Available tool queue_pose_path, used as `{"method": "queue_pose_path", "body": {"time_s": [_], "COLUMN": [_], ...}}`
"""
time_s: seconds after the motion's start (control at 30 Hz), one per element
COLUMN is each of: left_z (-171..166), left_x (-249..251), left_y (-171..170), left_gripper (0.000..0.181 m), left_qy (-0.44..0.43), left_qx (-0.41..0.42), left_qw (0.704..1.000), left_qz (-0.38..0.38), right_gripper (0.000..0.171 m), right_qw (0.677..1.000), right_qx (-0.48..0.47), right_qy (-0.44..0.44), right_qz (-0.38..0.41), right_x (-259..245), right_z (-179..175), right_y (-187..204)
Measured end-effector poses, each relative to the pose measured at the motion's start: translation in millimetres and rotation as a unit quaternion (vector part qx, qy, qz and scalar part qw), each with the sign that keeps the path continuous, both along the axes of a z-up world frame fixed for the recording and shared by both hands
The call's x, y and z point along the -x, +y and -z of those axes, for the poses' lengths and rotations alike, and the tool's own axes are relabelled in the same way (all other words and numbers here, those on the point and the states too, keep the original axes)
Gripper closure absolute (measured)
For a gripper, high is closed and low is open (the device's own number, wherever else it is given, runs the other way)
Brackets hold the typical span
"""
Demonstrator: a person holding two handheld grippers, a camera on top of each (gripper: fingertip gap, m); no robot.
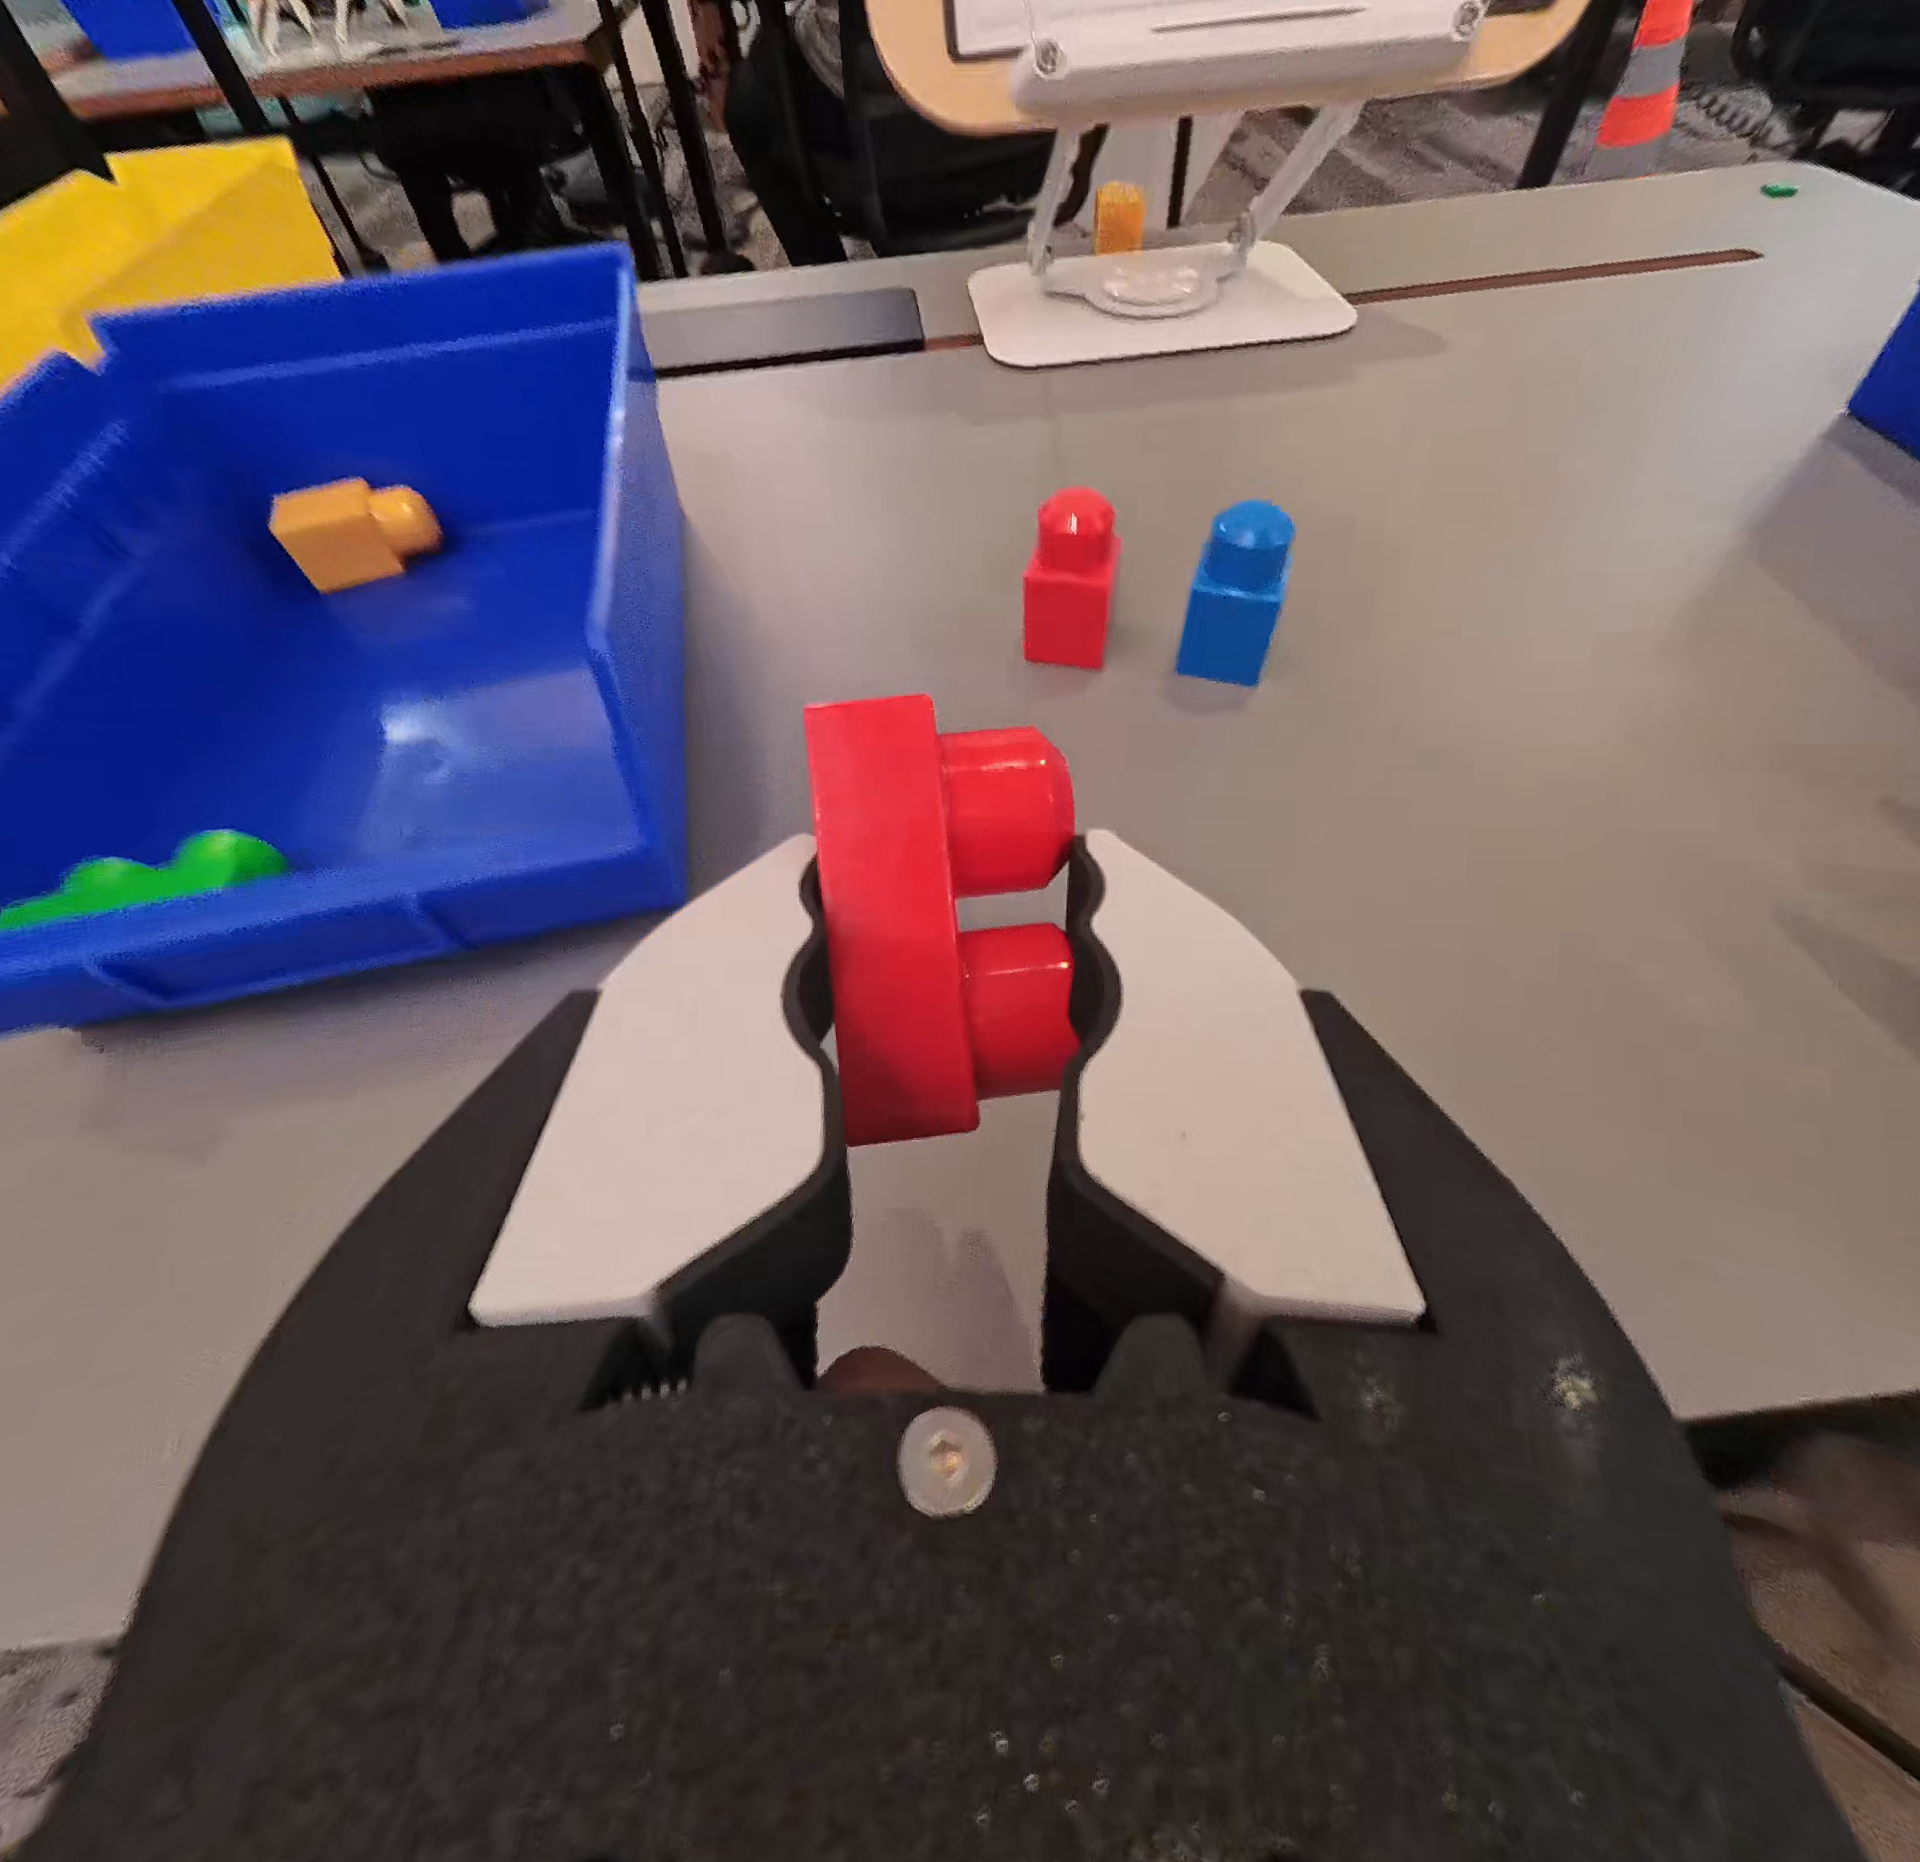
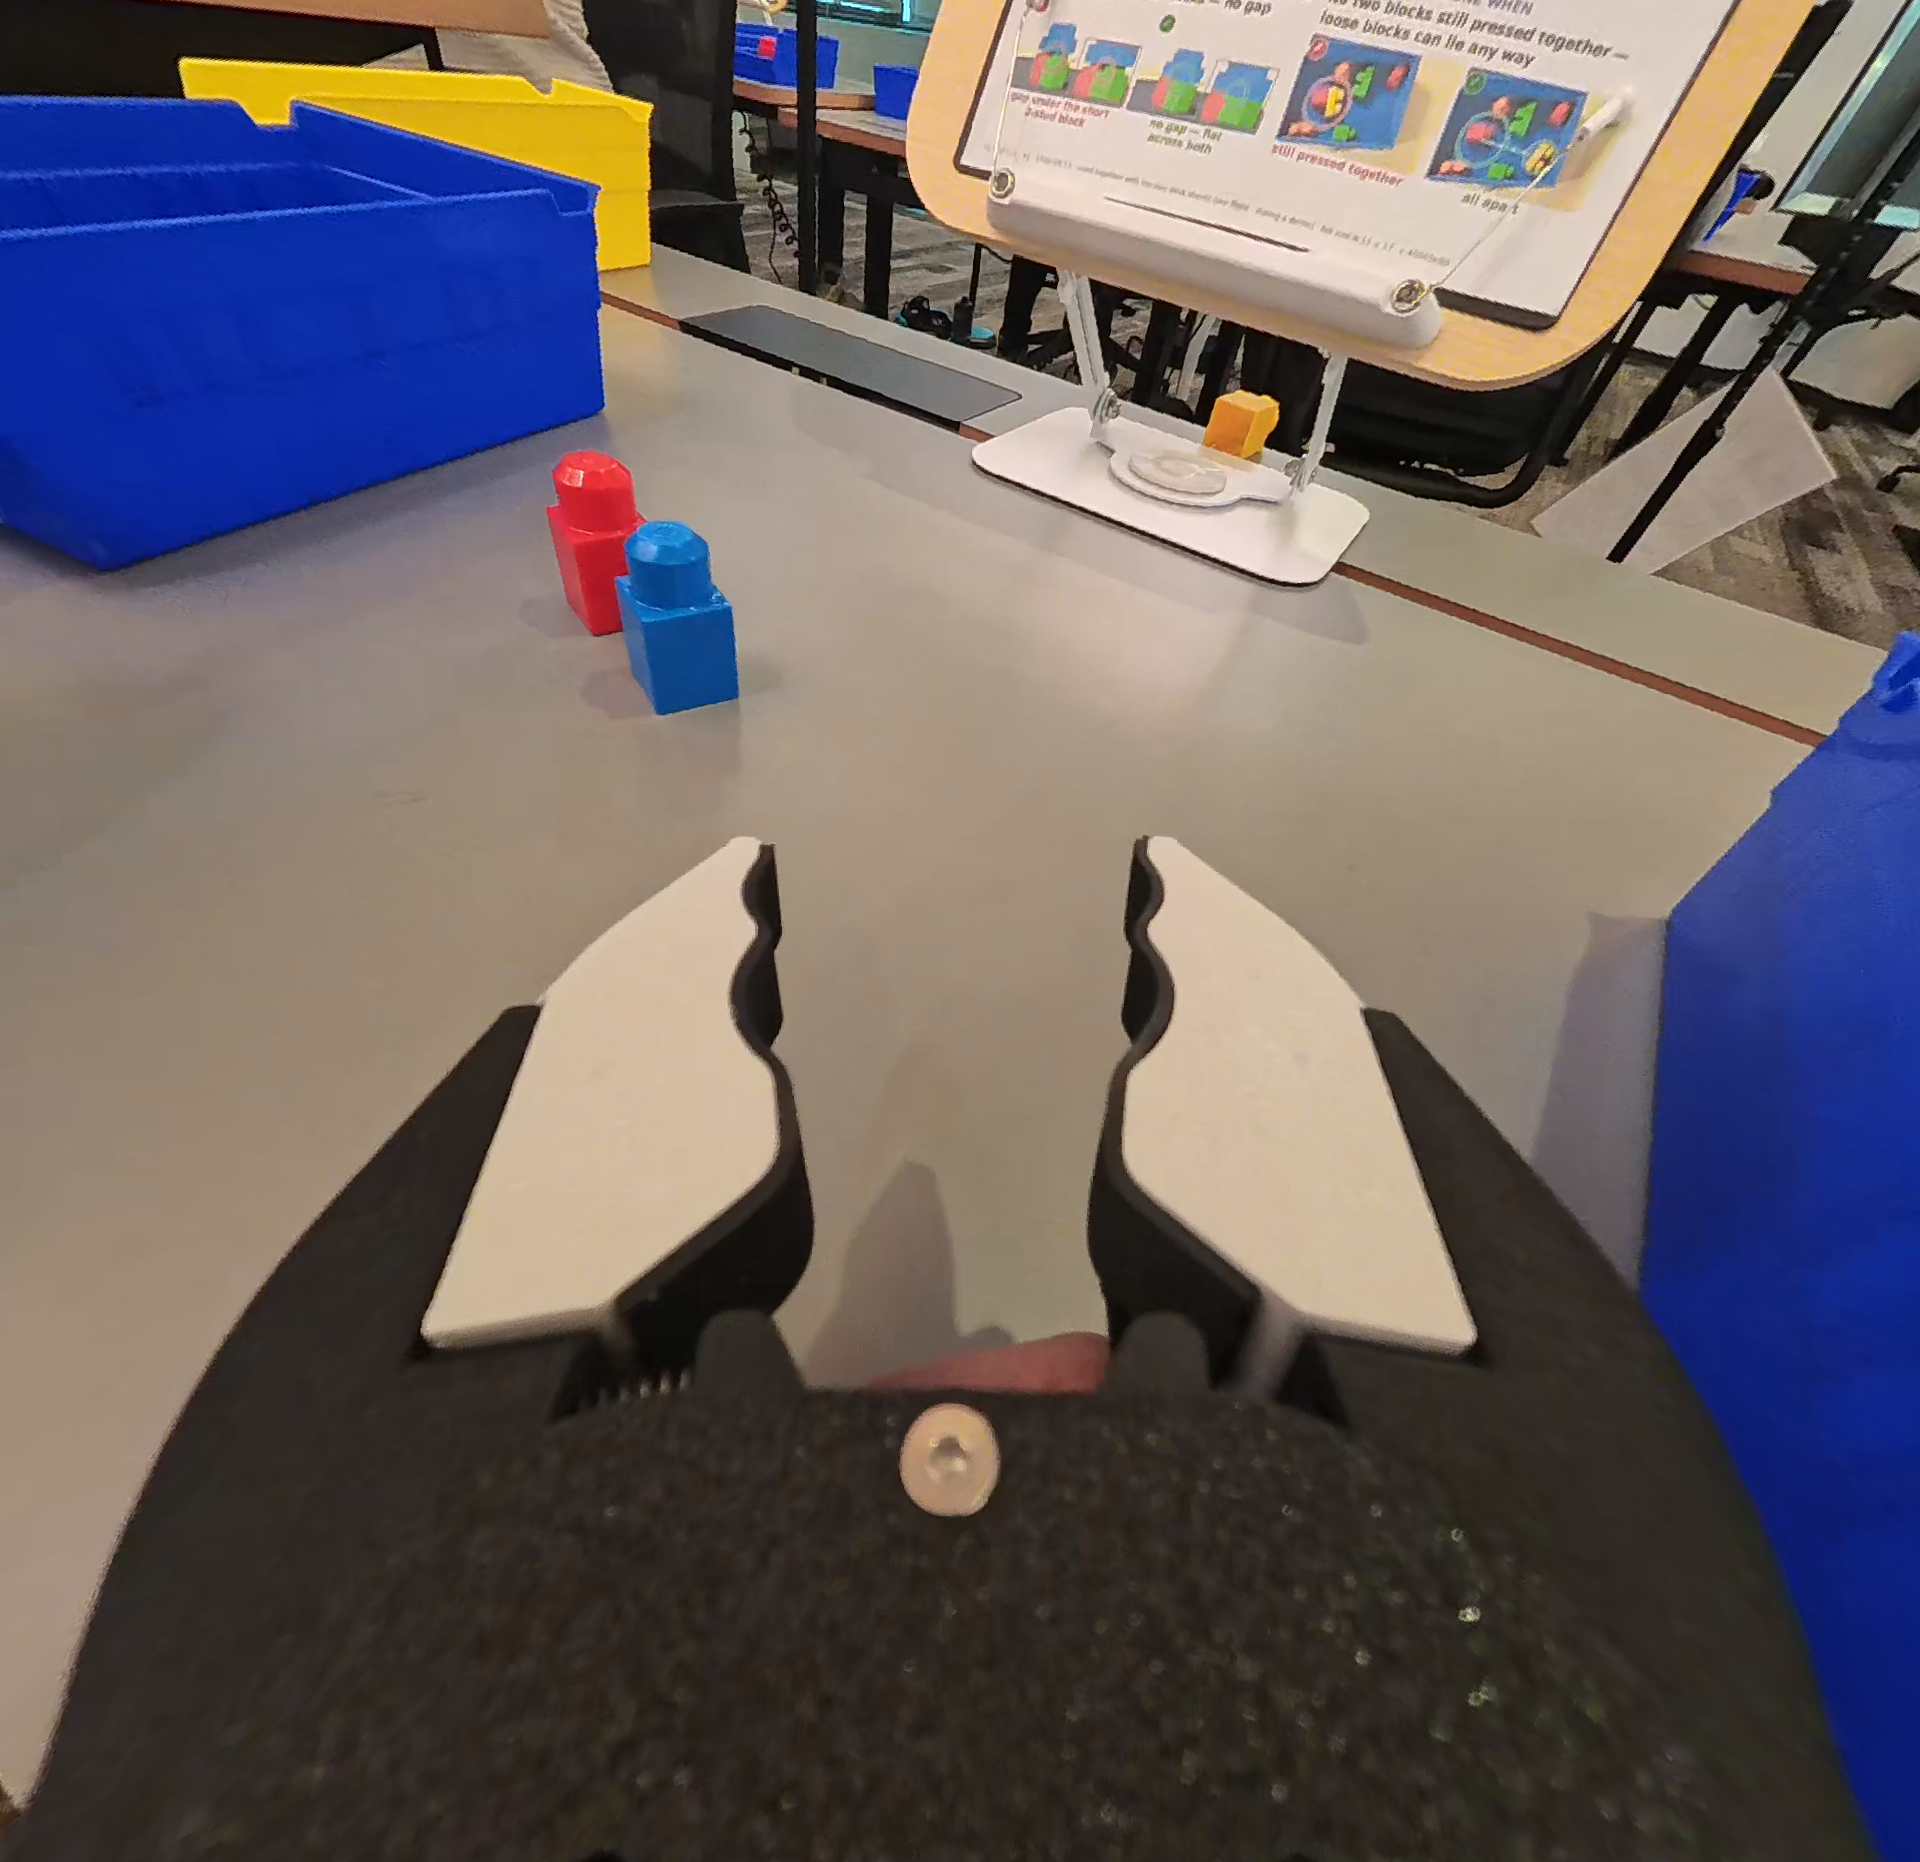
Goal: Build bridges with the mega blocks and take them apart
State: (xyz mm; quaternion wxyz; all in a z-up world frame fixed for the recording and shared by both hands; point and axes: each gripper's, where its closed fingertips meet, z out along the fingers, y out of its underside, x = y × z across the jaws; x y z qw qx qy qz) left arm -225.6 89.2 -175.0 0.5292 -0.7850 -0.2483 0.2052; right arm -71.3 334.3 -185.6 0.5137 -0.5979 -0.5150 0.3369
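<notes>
My left gripper (image 1: 943, 856) is shut on a flat red two-stud block (image 1: 894, 919), held on edge with its studs pointing right, above the grey table (image 1: 1455, 773). Ahead of it stand a red one-stud block (image 1: 1070, 586) and a blue one-stud block (image 1: 1236, 597), upright and a small gap apart. In the right wrist view the red one-stud block (image 2: 590, 545) and the blue one-stud block (image 2: 675, 623) stand ahead to the left. My right gripper (image 2: 951, 856) is open and empty over bare table (image 2: 1039, 721).
A blue bin (image 1: 634, 565) at left holds an orange block (image 1: 353, 534) and a green block (image 1: 156, 877). A yellow bin (image 1: 156, 223) is behind it. An instruction board on a white stand (image 1: 1153, 306) is at the back, with a small orange block (image 2: 1242, 422) on its base. Another blue bin (image 2: 1797, 1137) is at right.
</notes>
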Motion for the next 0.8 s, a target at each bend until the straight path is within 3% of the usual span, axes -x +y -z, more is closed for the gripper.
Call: {"method": "queue_pose_path", "body": {"time_s": [0.2, 0.37, 0.57, 0.8], "left_z": [16, 22, 25, 31], "left_x": [-24, -40, -64, -55], "left_y": [5, 32, 111, 216], "left_gripper": [0.139, 0.139, 0.139, 0.139], "left_qy": [-0.032, -0.046, -0.077, -0.099], "left_qx": [-0.006, 0.021, 0.060, 0.128], "left_qw": [0.999, 0.996, 0.975, 0.950], "left_qz": [0.019, 0.075, 0.201, 0.266], "right_gripper": [0.107, 0.108, 0.108, 0.108], "right_qw": [1.000, 1.000, 1.000, 1.000], "right_qx": [-0.006, -0.007, -0.006, 0.002], "right_qy": [-0.001, -0.004, -0.001, 0.001], "right_qz": [0.002, 0.003, 0.004, 0.005], "right_x": [0, 0, -2, -5], "right_z": [-1, 0, -2, -2], "right_y": [-1, 0, 2, 6]}}
